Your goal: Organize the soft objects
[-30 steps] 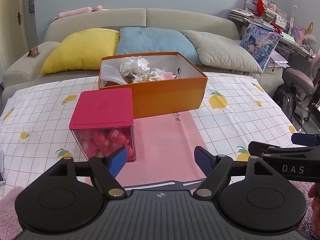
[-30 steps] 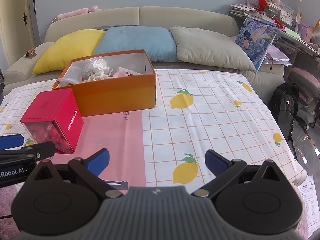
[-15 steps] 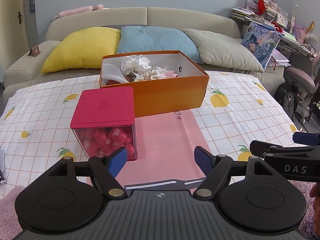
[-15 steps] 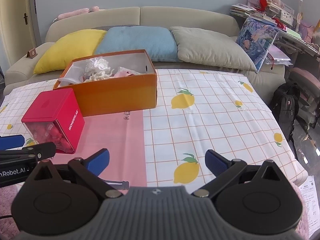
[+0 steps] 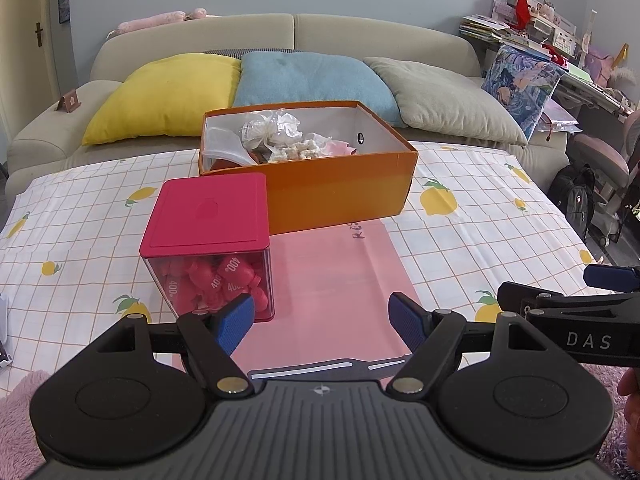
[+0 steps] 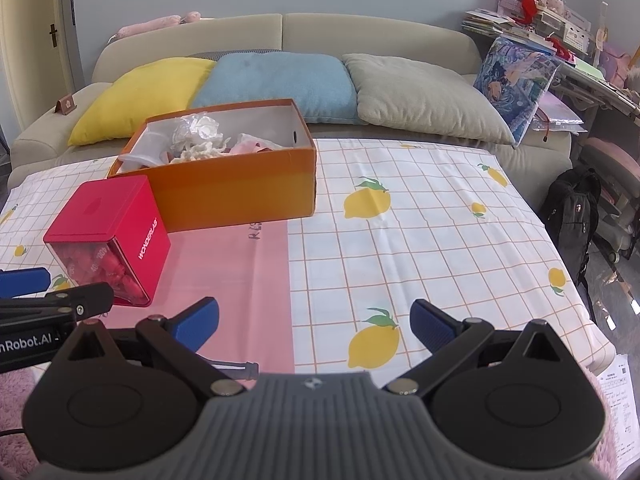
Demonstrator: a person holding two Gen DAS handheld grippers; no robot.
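Left tool [image 5: 321,316] and right tool [image 6: 315,322] both spread wide, empty, hovering above the worktop [image 6: 420,232], touching nothing.

The left gripper [image 5: 322,318] hangs with its blue fingers spread wide over a pink sheet [image 5: 332,280] — nothing between them. Just ahead stands a red-lidded clear box [image 5: 208,236], touching the orange shoebox [image 5: 340,188] of soft odds and ends

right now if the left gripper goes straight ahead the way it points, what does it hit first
Probably the orange box. The open left gripper points along the pink mat, whose bare stretch ends at the box's front wall. The red-lidded container sits just left of that line, though depth is hard to judge.
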